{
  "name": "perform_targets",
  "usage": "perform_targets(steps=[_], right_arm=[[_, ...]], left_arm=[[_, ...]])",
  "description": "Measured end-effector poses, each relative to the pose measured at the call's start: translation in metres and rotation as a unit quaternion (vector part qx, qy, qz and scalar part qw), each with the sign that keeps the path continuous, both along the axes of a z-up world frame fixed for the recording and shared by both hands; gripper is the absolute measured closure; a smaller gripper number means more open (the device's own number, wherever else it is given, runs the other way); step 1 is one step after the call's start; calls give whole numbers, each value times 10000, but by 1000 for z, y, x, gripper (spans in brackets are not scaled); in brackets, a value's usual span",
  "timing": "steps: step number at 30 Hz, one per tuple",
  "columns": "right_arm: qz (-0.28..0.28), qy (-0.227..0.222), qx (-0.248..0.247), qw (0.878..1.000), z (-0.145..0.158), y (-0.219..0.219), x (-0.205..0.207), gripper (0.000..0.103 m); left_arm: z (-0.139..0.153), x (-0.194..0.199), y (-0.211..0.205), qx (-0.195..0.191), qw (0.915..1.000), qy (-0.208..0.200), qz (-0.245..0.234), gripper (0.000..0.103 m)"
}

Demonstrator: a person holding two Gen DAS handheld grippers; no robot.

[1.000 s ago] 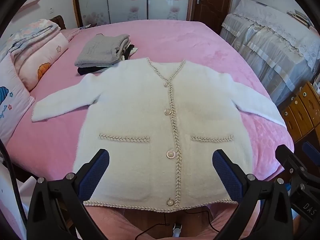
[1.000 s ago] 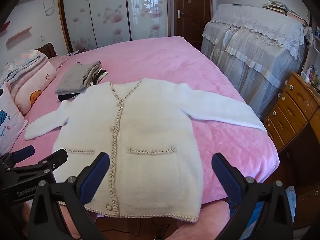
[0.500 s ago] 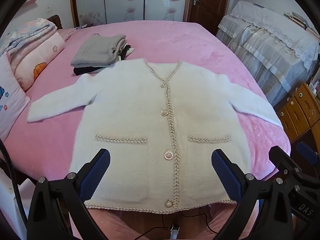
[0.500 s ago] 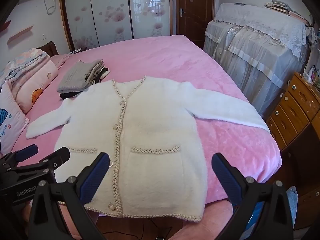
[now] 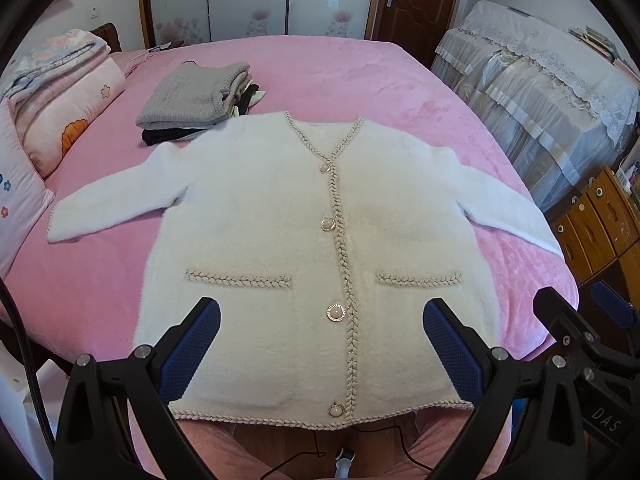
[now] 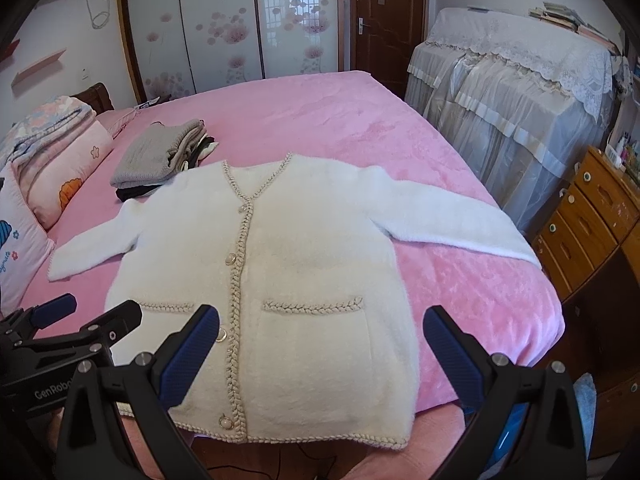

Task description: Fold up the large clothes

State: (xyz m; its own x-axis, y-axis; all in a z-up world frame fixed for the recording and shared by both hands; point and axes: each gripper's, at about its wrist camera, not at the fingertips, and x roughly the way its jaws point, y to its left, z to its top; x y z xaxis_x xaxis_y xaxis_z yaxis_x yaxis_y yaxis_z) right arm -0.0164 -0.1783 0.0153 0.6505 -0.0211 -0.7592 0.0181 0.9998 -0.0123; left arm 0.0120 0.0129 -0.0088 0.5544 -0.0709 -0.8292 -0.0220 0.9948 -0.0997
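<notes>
The white cardigan (image 5: pixel 260 248) lies flat and face up on the pink bed (image 5: pixel 340 76), buttoned down the front, its hem at the near edge of the mattress and its V-neck pointing toward the far wall. Both sleeves are spread outward; the one on the right of the picture runs to the bed's side edge, and its cuff (image 6: pixel 532 258) seems to tip over that edge, so its end is hard to make out. The lower corners of the hem are partly covered in both views by the gripper fingers in the foreground. The left gripper (image 5: pixel 320 354) hangs above the hem with its jaws wide apart and nothing between them; the right gripper (image 6: pixel 320 354) is likewise spread wide and empty, over the pocket (image 6: pixel 316 306) on that side. Each gripper's black frame pokes into the other's view (only a corner of it, so little detail can be read). Just beyond the left shoulder of the cardigan sits a stack of folded clothes (image 5: pixel 196 100), grey on top, darker pieces beneath, close to the sleeve. Pillows and a folded quilt (image 5: pixel 60 92) line the left side of the bed. To the right stand lace-covered furniture (image 6: pixel 516 92) and a wooden chest of drawers (image 6: pixel 588 220).
</notes>
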Motion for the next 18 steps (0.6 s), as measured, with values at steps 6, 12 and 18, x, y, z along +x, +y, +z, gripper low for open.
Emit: perform_targets(steps=[6, 12, 18], right_arm=[[80, -65, -36, 9999, 4, 6, -1, 1], [80, -71, -42, 9999, 4, 7, -1, 1], [-1, -69, 54, 10000, 8, 4, 4, 1]], left_arm=[[-2, 2, -1, 42, 9999, 89, 30, 2], [1, 2, -3, 100, 9999, 13, -9, 2], [3, 5, -3, 139, 9999, -16, -45, 2]])
